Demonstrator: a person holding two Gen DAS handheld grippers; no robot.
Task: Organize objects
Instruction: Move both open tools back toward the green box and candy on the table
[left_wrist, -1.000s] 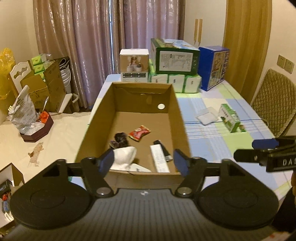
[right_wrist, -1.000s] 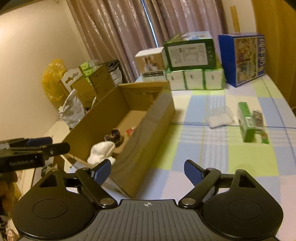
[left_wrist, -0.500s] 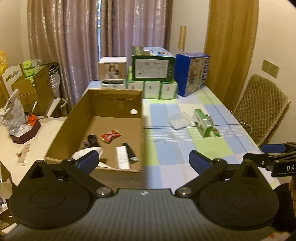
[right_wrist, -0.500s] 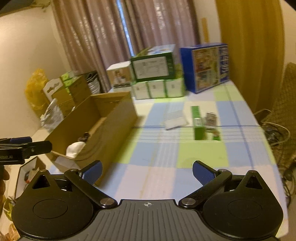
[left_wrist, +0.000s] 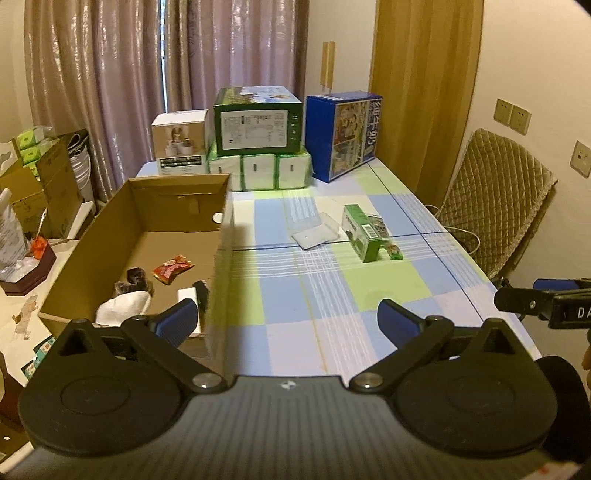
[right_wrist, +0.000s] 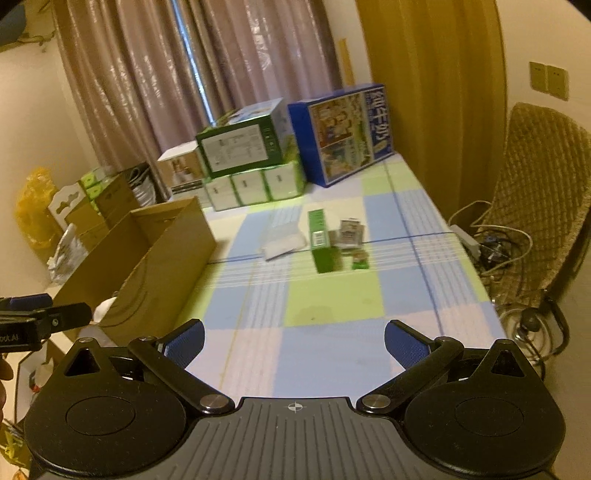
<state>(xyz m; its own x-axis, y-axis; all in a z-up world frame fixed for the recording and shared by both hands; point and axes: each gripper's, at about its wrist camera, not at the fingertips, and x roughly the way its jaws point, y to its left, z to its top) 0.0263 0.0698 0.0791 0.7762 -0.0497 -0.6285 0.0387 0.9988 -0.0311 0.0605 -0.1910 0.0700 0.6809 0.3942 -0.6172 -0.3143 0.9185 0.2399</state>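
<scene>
An open cardboard box (left_wrist: 140, 206) (right_wrist: 159, 258) lies on the left of the checked table. It holds a white sock (left_wrist: 123, 312), a dark clump (left_wrist: 133, 277), a red snack packet (left_wrist: 173, 268) and a white stick pack (left_wrist: 186, 297). On the cloth farther right lie a clear plastic bag (left_wrist: 314, 232) (right_wrist: 282, 242), a green carton (left_wrist: 360, 232) (right_wrist: 321, 240) and small packets (right_wrist: 351, 234). My left gripper (left_wrist: 286, 321) is open with nothing in it, at the table's near edge beside the box. My right gripper (right_wrist: 293, 341) is open too, over the near right of the table.
Stacked boxes stand at the table's far end: a white one (left_wrist: 181, 142), a green one (left_wrist: 258, 120) on tissue packs (left_wrist: 258, 171), and a blue one (left_wrist: 341, 134). A quilted chair (left_wrist: 495, 199) and cables (right_wrist: 491, 243) are to the right. Cartons (left_wrist: 40, 184) crowd the left.
Both grippers have swung right, away from the box toward the open tablecloth, and have opened wider. The things in the box have not moved.
</scene>
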